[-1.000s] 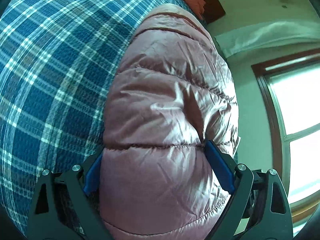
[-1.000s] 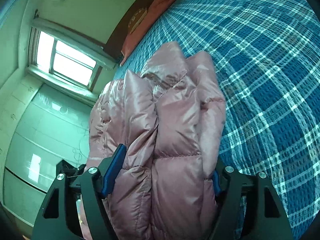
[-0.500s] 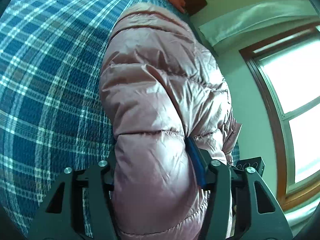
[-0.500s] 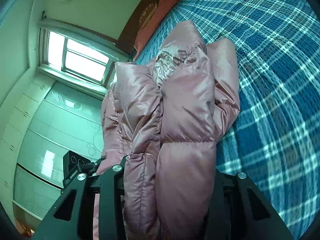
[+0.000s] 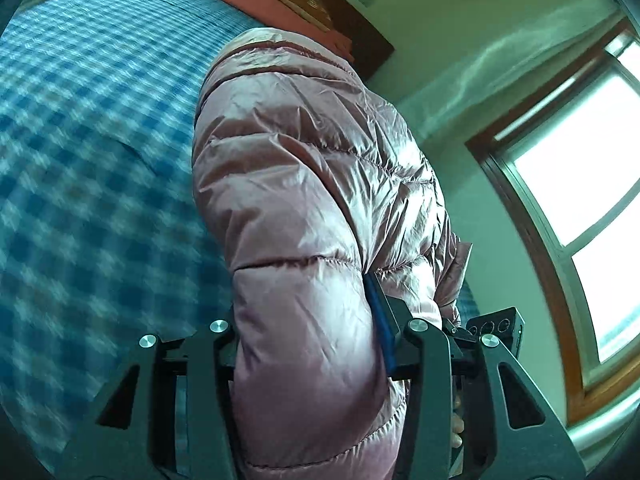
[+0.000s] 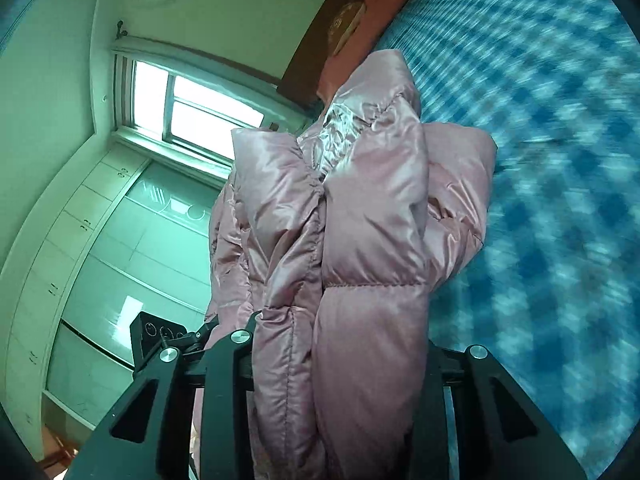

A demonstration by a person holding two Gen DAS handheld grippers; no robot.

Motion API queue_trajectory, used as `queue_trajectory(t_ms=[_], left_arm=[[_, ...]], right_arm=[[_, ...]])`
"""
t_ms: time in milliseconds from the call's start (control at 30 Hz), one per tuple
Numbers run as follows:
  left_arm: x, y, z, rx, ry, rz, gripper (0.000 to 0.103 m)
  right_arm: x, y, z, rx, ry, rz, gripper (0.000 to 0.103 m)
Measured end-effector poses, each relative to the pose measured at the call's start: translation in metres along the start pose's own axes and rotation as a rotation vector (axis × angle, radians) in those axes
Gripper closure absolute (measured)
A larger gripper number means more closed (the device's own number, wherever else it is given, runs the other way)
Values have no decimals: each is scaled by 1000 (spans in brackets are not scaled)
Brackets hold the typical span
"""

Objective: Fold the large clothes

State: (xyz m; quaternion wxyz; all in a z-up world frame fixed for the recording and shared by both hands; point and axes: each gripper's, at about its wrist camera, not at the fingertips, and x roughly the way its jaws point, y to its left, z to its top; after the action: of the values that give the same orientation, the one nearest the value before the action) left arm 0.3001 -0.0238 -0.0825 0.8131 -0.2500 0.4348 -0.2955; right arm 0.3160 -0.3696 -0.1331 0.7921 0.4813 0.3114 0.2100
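A shiny pink quilted puffer jacket [image 5: 312, 184] fills the middle of both views, bunched and lifted above the bed. My left gripper [image 5: 308, 320] is shut on a padded section of it, the fabric bulging between the jaws. My right gripper [image 6: 340, 344] is shut on several bunched layers of the same jacket [image 6: 360, 216]. The other gripper's body shows behind the jacket in the left wrist view [image 5: 496, 328] and in the right wrist view [image 6: 156, 332].
A blue plaid bedspread [image 5: 88, 168] lies under the jacket and also shows in the right wrist view [image 6: 560, 184]. Orange pillows [image 5: 272, 8] and a dark wooden headboard [image 5: 360, 36] are at the far end. A window [image 5: 592, 184] and wardrobe doors [image 6: 120, 248] stand beside the bed.
Both grippers have closed tighter on the jacket and lifted it off the bedspread. The views have tilted up toward the headboard and window, and the bed is motion-blurred.
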Motion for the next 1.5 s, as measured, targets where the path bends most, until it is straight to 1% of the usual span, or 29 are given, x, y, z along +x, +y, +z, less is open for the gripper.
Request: queue_trajectory(t_ms=[67, 167, 233, 300, 333, 400, 433, 467, 500, 567, 633, 733, 767, 800, 833, 867, 900, 1000, 1033, 1067, 1100, 1133, 1167, 1200, 1233, 1267, 1333, 1400, 1500], left_arm=[[2, 22, 17, -12, 4, 28, 59], [12, 54, 28, -42, 32, 81, 59], [21, 72, 28, -72, 56, 92, 59], [24, 78, 28, -70, 69, 77, 56], [23, 80, 28, -67, 71, 68, 54], [18, 84, 29, -82, 71, 57, 46], [13, 85, 30, -96, 66, 55, 43], [10, 88, 32, -105, 55, 49, 36], [5, 89, 33, -112, 39, 39, 30], [1, 91, 39, -128, 13, 29, 27], [4, 93, 46, -147, 12, 42, 27], [17, 100, 61, -206, 19, 59, 27], [19, 104, 63, -224, 19, 70, 30], [24, 109, 65, -255, 21, 91, 44], [28, 113, 65, -281, 34, 100, 47], [32, 116, 65, -299, 38, 104, 51], [34, 117, 64, -309, 39, 106, 52], [33, 114, 61, -286, 28, 118, 52], [29, 113, 60, -279, 26, 118, 51], [25, 111, 57, -280, 24, 126, 46], [18, 110, 53, -287, 19, 134, 37], [12, 108, 49, -295, 11, 135, 33], [0, 106, 39, -307, -7, 126, 29], [-6, 105, 34, -315, -20, 122, 26], [-13, 104, 26, -327, -33, 118, 25], [-23, 102, 11, -347, -46, 112, 23], [-33, 99, -12, -373, -47, 101, 21], [-40, 98, -35, -407, -49, 89, 19], [-46, 96, -63, -455, -57, 51, 18]], right_arm=[[28, -2, 4, 11, 27, -3, 70], [63, -11, 5, 31, 71, -42, 70], [73, -19, 4, 50, 84, -51, 70], [73, -20, 7, 52, 95, -59, 69], [70, -21, 8, 41, 101, -70, 63], [64, -15, 16, -18, 111, -141, 52], [60, -8, 22, -54, 102, -176, 43], [56, -5, 27, -70, 88, -188, 35], [52, -3, 33, -77, 68, -196, 32], [55, -6, 50, -56, 47, -201, 30], [61, -9, 65, -25, 38, -198, 30], [76, -11, 81, 1, 32, -216, 30], [85, -18, 82, 46, 34, -225, 33], [89, -24, 84, 77, 43, -233, 43], [91, -30, 83, 99, 59, -236, 64], [96, -34, 83, 125, 66, -234, 68], [99, -35, 83, 128, 63, -242, 68], [99, -34, 82, 119, 58, -246, 68], [97, -30, 80, 121, 55, -240, 68], [91, -27, 77, 120, 47, -237, 64], [80, -21, 63, 114, 44, -241, 60], [74, -17, 59, 108, 37, -251, 45], [62, -11, 48, 97, 13, -254, 31], [54, -8, 40, 92, 3, -250, 29], [47, -4, 32, 90, 8, -250, 29], [40, -4, 16, 95, 16, -245, 29], [27, -7, -7, 123, 18, -232, 28], [15, -10, -34, 162, 23, -195, 28], [8, 1, -66, 168, 26, -161, 27]])
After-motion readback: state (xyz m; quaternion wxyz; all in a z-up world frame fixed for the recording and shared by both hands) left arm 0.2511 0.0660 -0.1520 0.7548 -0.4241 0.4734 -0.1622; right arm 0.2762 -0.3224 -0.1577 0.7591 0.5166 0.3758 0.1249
